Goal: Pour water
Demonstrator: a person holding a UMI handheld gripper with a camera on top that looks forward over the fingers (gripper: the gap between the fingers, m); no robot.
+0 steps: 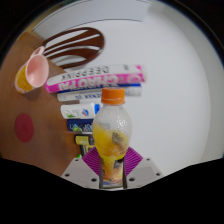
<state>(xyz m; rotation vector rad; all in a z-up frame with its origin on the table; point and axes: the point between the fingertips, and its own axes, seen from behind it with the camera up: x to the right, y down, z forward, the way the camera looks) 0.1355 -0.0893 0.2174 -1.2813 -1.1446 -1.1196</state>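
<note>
A clear plastic bottle [111, 130] with an orange cap and orange drink in its lower part stands upright between my fingers. My gripper [111, 163] is shut on the bottle, with both purple pads [134, 159] pressed on its lower body. The label end of the bottle reaches down between the finger bases. A pink cup [37, 67] hangs up to the left, held by a hand [21, 77], its mouth tilted toward the striped bowl.
Behind the bottle lies a stack of books [97, 80] on a white table [180, 120]. A brown bowl with white stripes [73, 46] sits behind the books. A red round thing [24, 127] lies at the left.
</note>
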